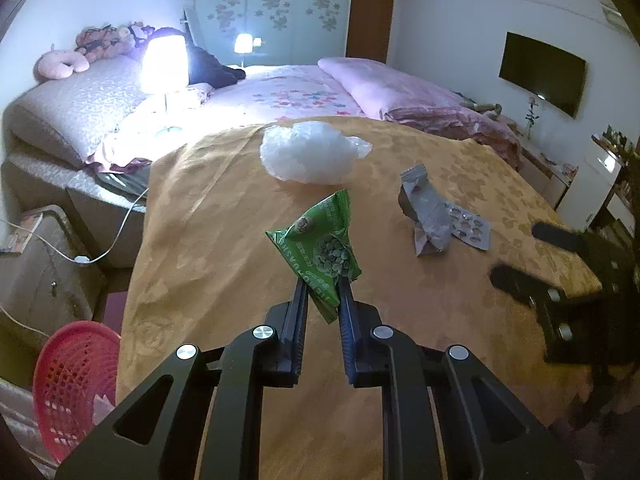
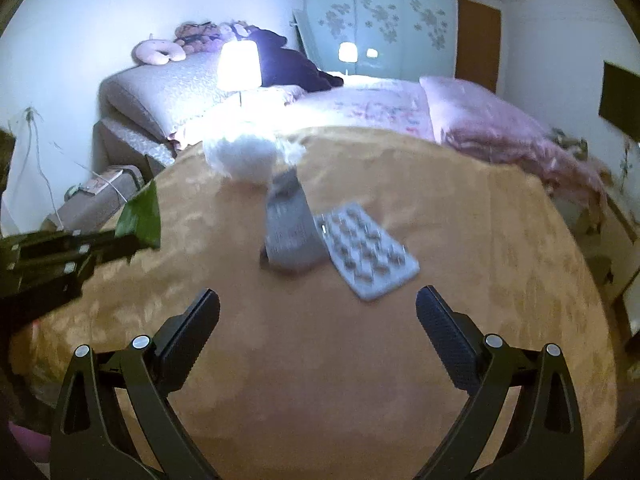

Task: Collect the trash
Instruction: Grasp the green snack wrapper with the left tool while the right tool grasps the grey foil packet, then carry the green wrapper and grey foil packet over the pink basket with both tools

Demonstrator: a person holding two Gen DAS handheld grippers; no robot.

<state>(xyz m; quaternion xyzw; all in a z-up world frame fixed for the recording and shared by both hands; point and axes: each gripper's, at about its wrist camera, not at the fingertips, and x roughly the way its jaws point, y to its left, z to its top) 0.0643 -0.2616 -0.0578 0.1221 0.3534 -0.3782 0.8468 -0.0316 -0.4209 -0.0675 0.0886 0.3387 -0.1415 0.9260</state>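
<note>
Left gripper (image 1: 323,285): fingers clenched on the lower corner of a green snack wrapper (image 1: 325,247), which stands clear above the counter (image 1: 200,248), its gold patterned cloth beneath. In the left wrist view, a crumpled white plastic wad (image 1: 310,152) lies at 12 o'clock from the wrapper, near the counter's far edge. At 2 o'clock from the wrapper sits a creased grey packet (image 1: 426,214), with a silver blister pack (image 1: 469,226) touching its right side. Right gripper (image 2: 318,312): fingers released and spread wide, nothing between them, hovering over bare cloth; the blister pack lies just ahead at about 12 o'clock, part overlapping the grey packet. A red perforated basket (image 1: 74,384) sits off the counter's edge at 8 o'clock in the left view. Beyond the counter: a bed (image 1: 296,96) with pink bedding, a lit lamp (image 1: 165,65).
</note>
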